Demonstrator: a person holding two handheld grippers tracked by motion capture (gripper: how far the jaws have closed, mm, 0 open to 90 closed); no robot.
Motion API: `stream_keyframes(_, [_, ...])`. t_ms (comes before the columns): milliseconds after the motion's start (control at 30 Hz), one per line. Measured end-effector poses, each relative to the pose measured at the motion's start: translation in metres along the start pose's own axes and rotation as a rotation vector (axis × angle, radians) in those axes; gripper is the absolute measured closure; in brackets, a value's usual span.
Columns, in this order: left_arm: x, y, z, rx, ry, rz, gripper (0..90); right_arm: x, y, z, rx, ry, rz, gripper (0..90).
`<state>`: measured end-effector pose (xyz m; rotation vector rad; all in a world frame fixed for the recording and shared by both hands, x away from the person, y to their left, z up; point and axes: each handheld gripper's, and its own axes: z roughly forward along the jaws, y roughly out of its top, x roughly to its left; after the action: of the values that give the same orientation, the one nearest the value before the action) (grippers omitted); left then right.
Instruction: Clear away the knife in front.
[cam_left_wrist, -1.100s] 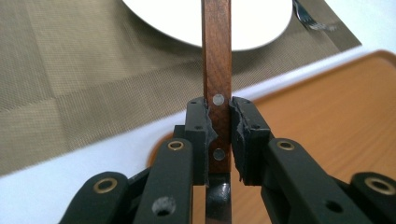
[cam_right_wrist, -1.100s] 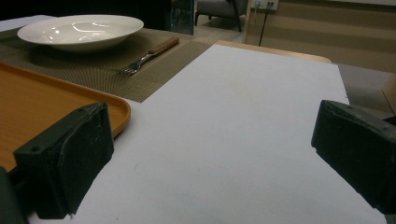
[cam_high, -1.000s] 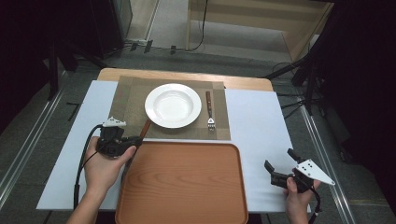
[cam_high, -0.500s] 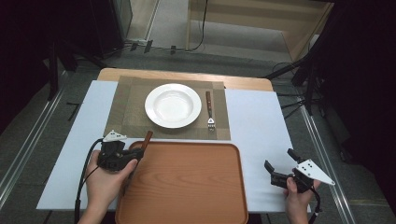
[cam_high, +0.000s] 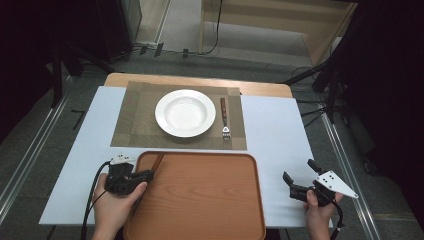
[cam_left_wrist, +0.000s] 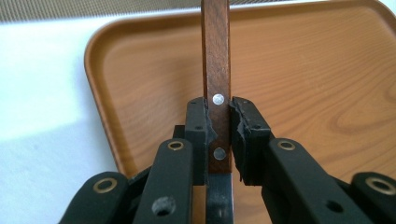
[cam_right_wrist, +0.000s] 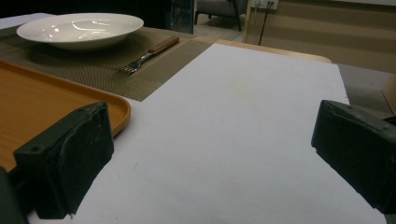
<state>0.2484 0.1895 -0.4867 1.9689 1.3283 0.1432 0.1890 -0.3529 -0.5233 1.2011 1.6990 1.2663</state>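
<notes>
The knife (cam_left_wrist: 217, 88) sits pinched in your left gripper (cam_left_wrist: 219, 140): both black pads press on the sides of its dark wooden handle, right where the two silver rivets show, and the steel blade runs down between the jaws toward the gripper's body. In the left gripper view the handle points away from you, over the near left corner of the wooden tray (cam_left_wrist: 327, 70); whether its far end touches the tray's floor you cannot tell from here. In the high view the knife's handle (cam_high: 157, 161) shows as a short brown bar crossing the tray's (cam_high: 200, 200) top left rim, with your left gripper (cam_high: 142, 176) at the tray's left edge.

Beyond the tray lies the woven placemat (cam_high: 137, 120), and on it the white plate (cam_high: 185, 112) with the fork (cam_high: 225, 117) just to its right, tines toward you. All of this rests on the white board (cam_high: 280, 130) that covers the table.

Your right gripper (cam_high: 299, 181) hovers low over the white board to the right of the tray, well apart from the knife, its jaws spread wide with nothing between them.
</notes>
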Motion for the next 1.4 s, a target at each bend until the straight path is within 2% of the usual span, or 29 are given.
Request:
stream_keyframes(267, [-0.001,-0.013,0.009,0.010,0.022,0.001,76.3,0.000,0.000,0.000,0.002,-0.003,-0.001,0.0])
stream_keyframes(433, [-0.003,-0.016,0.008,-0.006,0.046,0.002,76.1,0.000,0.000,0.000,0.003,-0.003,-0.001,0.0])
stream_keyframes(500, [-0.003,-0.017,0.008,-0.016,0.059,0.023,74.0,0.000,0.000,0.000,0.003,-0.004,-0.003,0.0])
stream_keyframes(567, [-0.003,-0.015,0.006,-0.062,0.032,0.055,58.6,0.000,0.000,0.000,0.002,-0.003,-0.002,0.0])
stream_keyframes(600, [-0.003,-0.015,0.004,-0.087,0.035,0.071,55.2,0.000,0.000,0.000,0.001,-0.002,-0.002,0.0])
stream_keyframes(667, [-0.004,-0.011,-0.004,-0.163,0.030,0.101,55.1,0.000,0.000,0.000,0.002,-0.002,0.001,0.0])
stream_keyframes(733, [-0.004,-0.008,-0.008,-0.187,-0.019,0.124,67.2,0.000,0.000,0.000,0.003,-0.004,-0.002,0.0])
stream_keyframes(767, [-0.004,-0.006,-0.009,-0.183,-0.041,0.135,72.8,0.000,0.000,0.000,0.003,-0.005,-0.003,0.0])
stream_keyframes(800, [-0.005,-0.004,-0.008,-0.164,-0.071,0.159,85.9,0.000,0.000,0.000,0.003,-0.006,-0.003,0.0])
stream_keyframes(833, [-0.006,-0.003,-0.006,-0.148,-0.082,0.176,85.9,0.000,0.000,0.000,0.003,-0.006,-0.003,0.0])
stream_keyframes(867, [-0.007,-0.003,-0.002,-0.131,-0.069,0.235,88.9,0.000,0.000,0.000,0.003,-0.005,-0.002,0.0])
stream_keyframes(900, [-0.008,-0.003,0.002,-0.109,-0.052,0.265,89.1,0.000,0.000,0.000,0.004,-0.005,0.001,0.0])
stream_keyframes(967, [-0.009,-0.003,0.008,-0.061,-0.049,0.294,89.2,0.000,0.000,0.000,0.004,-0.006,0.001,0.0])
stream_keyframes(1033, [-0.011,-0.003,0.014,-0.016,-0.029,0.295,89.2,0.001,0.000,0.000,0.005,-0.007,-0.001,0.0])
stream_keyframes(1133, [-0.008,-0.003,0.018,0.012,-0.037,0.280,89.3,0.001,0.000,0.000,0.007,-0.008,-0.001,0.0])
stream_keyframes(1233, [-0.004,-0.005,0.021,0.031,-0.024,0.284,89.3,0.001,0.000,0.000,0.006,-0.008,-0.003,0.0])
stream_keyframes(1400, [0.002,-0.008,0.016,0.026,-0.027,0.281,89.4,0.001,0.000,0.000,0.006,-0.010,-0.002,0.0])
